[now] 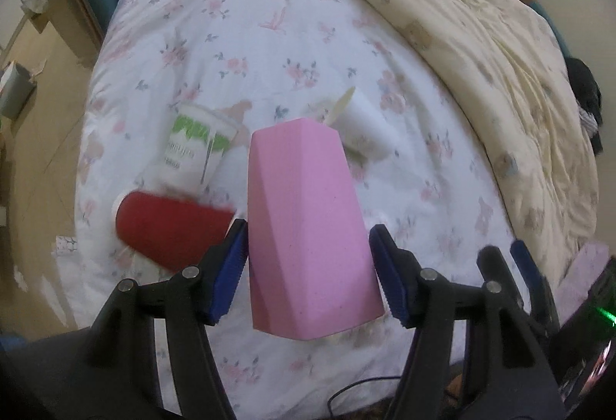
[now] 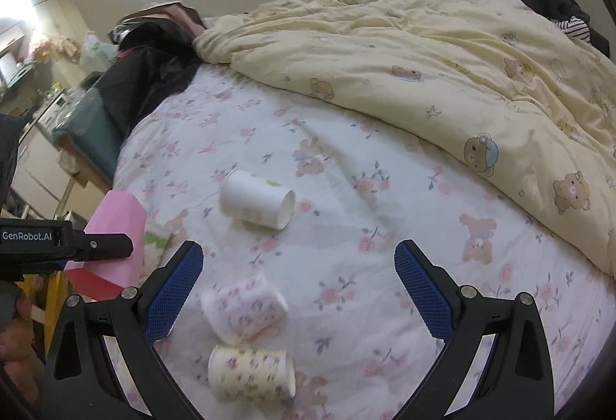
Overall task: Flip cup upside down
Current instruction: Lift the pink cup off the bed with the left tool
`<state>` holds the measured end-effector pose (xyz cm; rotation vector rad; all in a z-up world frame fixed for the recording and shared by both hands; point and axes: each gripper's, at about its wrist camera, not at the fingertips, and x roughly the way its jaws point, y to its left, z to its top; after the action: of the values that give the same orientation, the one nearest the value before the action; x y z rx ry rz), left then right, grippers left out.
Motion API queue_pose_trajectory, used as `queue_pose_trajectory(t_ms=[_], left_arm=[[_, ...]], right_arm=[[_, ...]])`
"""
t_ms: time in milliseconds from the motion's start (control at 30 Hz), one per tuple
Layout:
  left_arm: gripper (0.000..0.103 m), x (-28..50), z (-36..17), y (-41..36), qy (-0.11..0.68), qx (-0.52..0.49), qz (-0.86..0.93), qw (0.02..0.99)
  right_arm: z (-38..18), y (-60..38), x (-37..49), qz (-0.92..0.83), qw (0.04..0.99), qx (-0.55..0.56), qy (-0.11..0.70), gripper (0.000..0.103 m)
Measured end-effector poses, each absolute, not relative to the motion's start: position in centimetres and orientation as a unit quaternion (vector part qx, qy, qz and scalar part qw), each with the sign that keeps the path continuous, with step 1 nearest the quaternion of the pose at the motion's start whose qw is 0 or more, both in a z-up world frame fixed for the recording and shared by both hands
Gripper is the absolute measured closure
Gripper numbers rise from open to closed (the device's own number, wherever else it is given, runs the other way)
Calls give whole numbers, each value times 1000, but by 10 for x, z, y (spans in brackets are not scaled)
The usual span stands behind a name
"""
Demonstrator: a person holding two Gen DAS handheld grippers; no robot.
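My left gripper (image 1: 308, 250) is shut on a pink faceted cup (image 1: 304, 223) and holds it above the floral bedsheet (image 1: 250, 27), narrow end away from me. The pink cup also shows in the right wrist view (image 2: 115, 227), at the left edge, with the left gripper's black body across it. My right gripper (image 2: 298, 266) is open and empty above the sheet. Between and below its fingers lie two patterned paper cups on their sides, one pink-flowered (image 2: 244, 308) and one cream (image 2: 250, 373).
A red cup (image 1: 169, 231), a white cup with green print (image 1: 196, 146) and a white paper cup (image 1: 362, 127) lie on the sheet beyond the left gripper. Another white cup (image 2: 256, 198) lies on its side. A cream bear-print duvet (image 2: 442, 73) fills the far right.
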<state>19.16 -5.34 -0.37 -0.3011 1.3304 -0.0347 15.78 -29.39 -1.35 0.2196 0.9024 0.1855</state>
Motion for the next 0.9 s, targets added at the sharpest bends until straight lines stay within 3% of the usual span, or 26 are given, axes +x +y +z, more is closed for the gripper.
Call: queue_pose_trajectory(t_ms=[467, 900], left_arm=[[43, 97, -21, -46, 630, -108, -54, 767], [43, 78, -86, -62, 682, -90, -51, 724]], right_arm=[[-23, -295, 79, 92, 878, 127, 452, 1], [-41, -304, 68, 71, 863, 144, 480, 1]])
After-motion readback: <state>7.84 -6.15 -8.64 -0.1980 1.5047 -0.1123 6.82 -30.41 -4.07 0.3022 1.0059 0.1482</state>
